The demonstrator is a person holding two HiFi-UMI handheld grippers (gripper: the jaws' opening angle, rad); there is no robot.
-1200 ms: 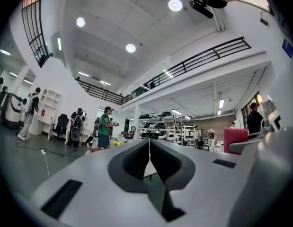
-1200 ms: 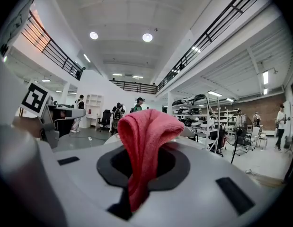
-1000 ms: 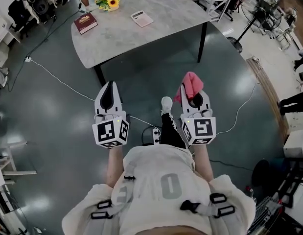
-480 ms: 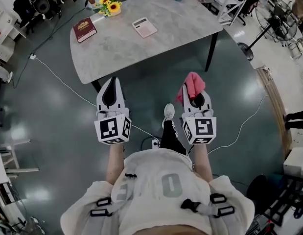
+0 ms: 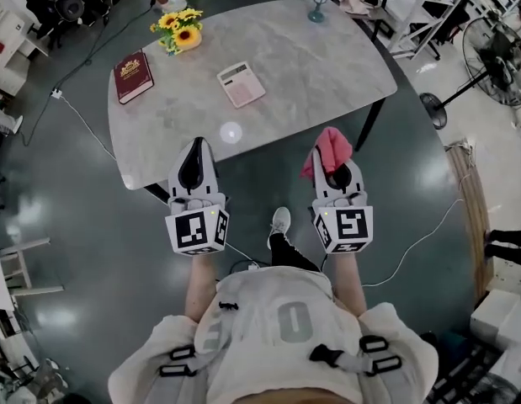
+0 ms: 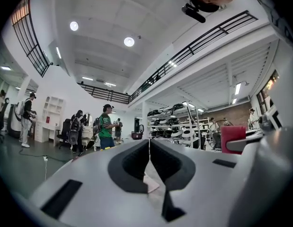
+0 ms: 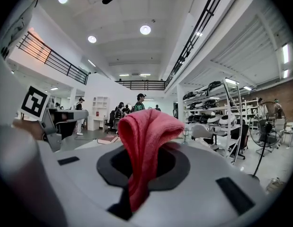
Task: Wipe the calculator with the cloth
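The left gripper has its fingers pressed together with nothing between them; the right gripper has its fingers clamped on a pink cloth that bunches up past the tips; both hang at the near edge of the grey worktop; the calculator lies flat mid-worktop, well apart from both; sunflowers stand at the far edge, their holder hidden; a stemmed glass stands further right, contents unclear.

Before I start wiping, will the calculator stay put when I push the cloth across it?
Probably not: the calculator looks thin and light, lying loose on a smooth table, so it may slide. It lies flat, so tipping seems unlikely.
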